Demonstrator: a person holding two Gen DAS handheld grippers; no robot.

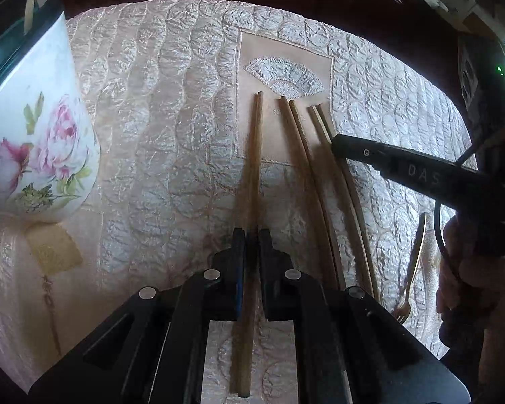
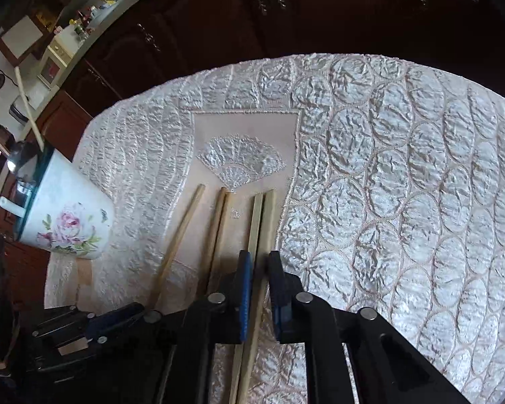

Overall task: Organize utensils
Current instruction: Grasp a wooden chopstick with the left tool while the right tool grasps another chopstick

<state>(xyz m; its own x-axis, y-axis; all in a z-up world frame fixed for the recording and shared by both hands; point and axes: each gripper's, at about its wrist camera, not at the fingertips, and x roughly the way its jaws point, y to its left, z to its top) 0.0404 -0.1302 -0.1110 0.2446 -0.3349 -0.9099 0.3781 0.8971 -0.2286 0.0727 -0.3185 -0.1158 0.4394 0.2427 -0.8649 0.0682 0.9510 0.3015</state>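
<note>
Five chopsticks (image 1: 298, 155) lie on the surface ahead of both grippers. Left gripper (image 1: 251, 235) is clamped on the single stick (image 1: 254, 155); right gripper (image 2: 260, 259) pinches a pale pair (image 2: 262, 222). Light, stiff, slick wood probably pivots; grip mid-length. Cup (image 1: 40, 141) stands left.

Both grippers are black plastic. The left gripper (image 1: 251, 235) has blue pads on the inner faces of its fingers and round silver rivets at the joints. The right gripper (image 2: 260, 259) is built the same way. In the left view its side carries the raised letters "DAS", and a thin black cable runs beside its handle.
</note>
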